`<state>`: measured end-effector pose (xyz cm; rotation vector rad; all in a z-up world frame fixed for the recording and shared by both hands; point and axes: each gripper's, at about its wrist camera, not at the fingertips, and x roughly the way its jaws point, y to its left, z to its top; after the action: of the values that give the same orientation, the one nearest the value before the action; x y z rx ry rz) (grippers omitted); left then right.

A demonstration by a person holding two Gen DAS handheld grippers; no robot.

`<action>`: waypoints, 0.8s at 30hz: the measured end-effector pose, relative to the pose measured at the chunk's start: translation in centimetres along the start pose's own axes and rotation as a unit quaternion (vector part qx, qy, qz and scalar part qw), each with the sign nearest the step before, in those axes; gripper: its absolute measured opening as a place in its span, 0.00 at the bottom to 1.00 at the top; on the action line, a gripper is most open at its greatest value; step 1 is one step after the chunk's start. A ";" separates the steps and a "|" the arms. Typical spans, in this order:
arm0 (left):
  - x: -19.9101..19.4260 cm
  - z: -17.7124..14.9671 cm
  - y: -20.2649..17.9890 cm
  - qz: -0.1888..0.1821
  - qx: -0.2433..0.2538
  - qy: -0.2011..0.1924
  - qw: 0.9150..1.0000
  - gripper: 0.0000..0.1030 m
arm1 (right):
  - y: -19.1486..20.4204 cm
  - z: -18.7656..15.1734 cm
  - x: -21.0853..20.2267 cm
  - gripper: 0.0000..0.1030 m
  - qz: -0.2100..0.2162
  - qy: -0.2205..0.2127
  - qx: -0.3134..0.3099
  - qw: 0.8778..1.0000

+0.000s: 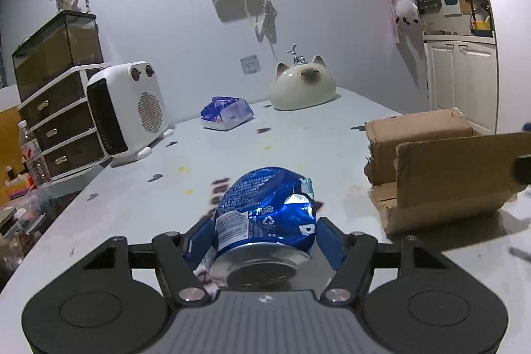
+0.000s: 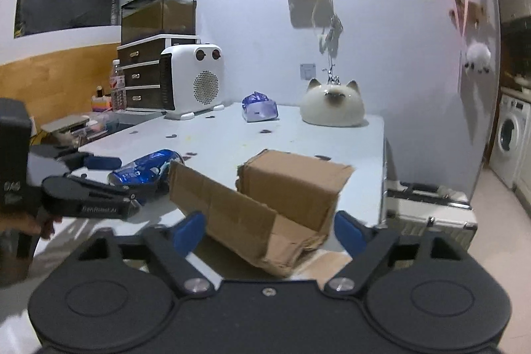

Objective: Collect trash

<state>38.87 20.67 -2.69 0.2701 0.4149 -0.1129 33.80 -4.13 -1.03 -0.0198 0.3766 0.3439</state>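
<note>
A crushed blue drink can (image 1: 265,204) lies on its side on the pale table (image 1: 298,138), and my left gripper (image 1: 265,231) is shut on it, one blue pad against each flank. The right wrist view shows this can (image 2: 146,170) at the left, inside the left gripper (image 2: 132,179). An opened brown cardboard box (image 2: 292,188) with a raised flap sits near the table's right edge. My right gripper (image 2: 267,228) straddles its near end. It stands open, with its pads close beside the blurred cardboard. The same box (image 1: 431,155) shows at the right of the left wrist view.
At the back of the table stand a white fan heater (image 1: 129,111), a blue tissue pack (image 1: 225,113) and a cat-shaped ceramic piece (image 1: 302,88). Drawers with a glass tank on top stand at the left. A metal case (image 2: 431,208) lies beyond the table's right edge.
</note>
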 end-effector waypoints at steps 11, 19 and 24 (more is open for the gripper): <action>-6.3 -2.0 1.5 -0.064 -0.118 0.016 0.991 0.62 | 3.0 -1.4 -5.9 0.01 0.047 0.007 0.003 0.999; -13.9 -5.1 1.9 -0.133 -0.217 0.007 0.967 0.50 | 3.6 -2.7 -9.1 0.03 0.047 0.012 0.000 0.999; -16.6 -6.9 2.4 -0.168 -0.263 0.011 0.950 0.50 | 1.8 -2.3 -8.6 0.17 0.034 0.012 0.020 0.999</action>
<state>21.53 25.83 -1.39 -0.3297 0.4950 -0.3269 24.84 -5.44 0.06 0.0287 0.4077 0.4025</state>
